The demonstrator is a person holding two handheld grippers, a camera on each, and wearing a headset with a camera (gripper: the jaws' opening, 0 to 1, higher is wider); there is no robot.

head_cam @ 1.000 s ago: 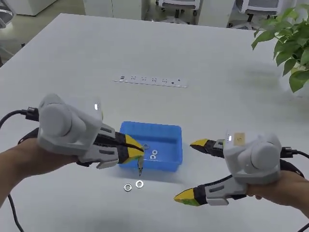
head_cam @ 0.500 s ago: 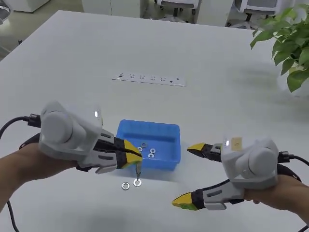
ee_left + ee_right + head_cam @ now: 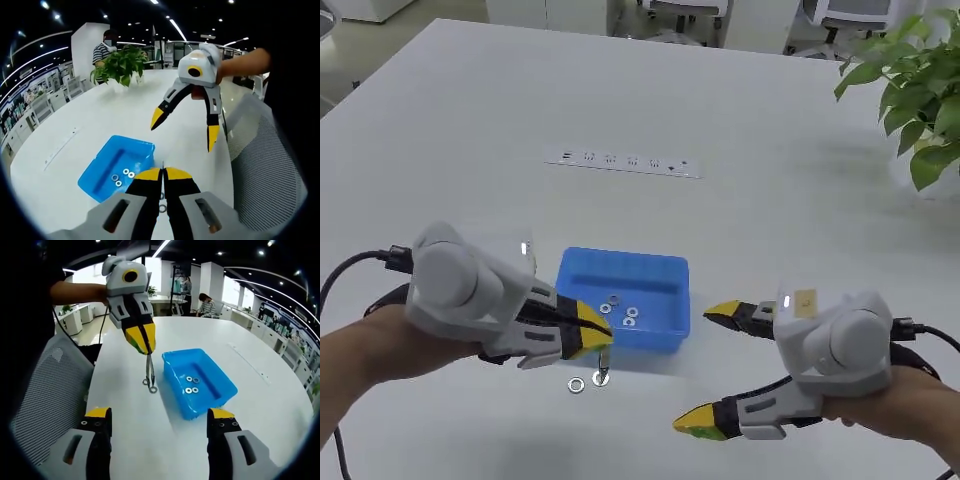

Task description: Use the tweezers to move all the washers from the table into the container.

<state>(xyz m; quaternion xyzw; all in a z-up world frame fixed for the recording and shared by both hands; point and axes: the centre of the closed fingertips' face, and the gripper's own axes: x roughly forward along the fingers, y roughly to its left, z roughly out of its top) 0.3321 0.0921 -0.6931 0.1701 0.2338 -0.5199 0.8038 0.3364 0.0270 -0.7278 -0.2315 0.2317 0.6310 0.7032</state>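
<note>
**A:** So where's the left claw [image 3: 603, 337] at right now?

**B:** Clamped on the tweezers [image 3: 603, 362], which point straight down. The tips are right at one of two washers [image 3: 577, 384] on the worktop [image 3: 770, 200], toward its near edge and just outside the container [image 3: 640, 342]. A few more washers sit inside it.

**A:** And the right claw [image 3: 693, 368]?

**B:** Spread wide, holding nothing. The left one's way nearer.

bright blue rectangular plastic container [image 3: 665, 268] | small silver metal ring washers [image 3: 577, 385] | thin silver metal tweezers [image 3: 149, 371] | plain white table [image 3: 770, 200] | left gripper [image 3: 604, 333], right gripper [image 3: 692, 368]: pale grey bodies, black jaws, yellow tips | green leafy plant [image 3: 910, 90] | grey mesh chair [image 3: 45, 405]: fine grid
</note>
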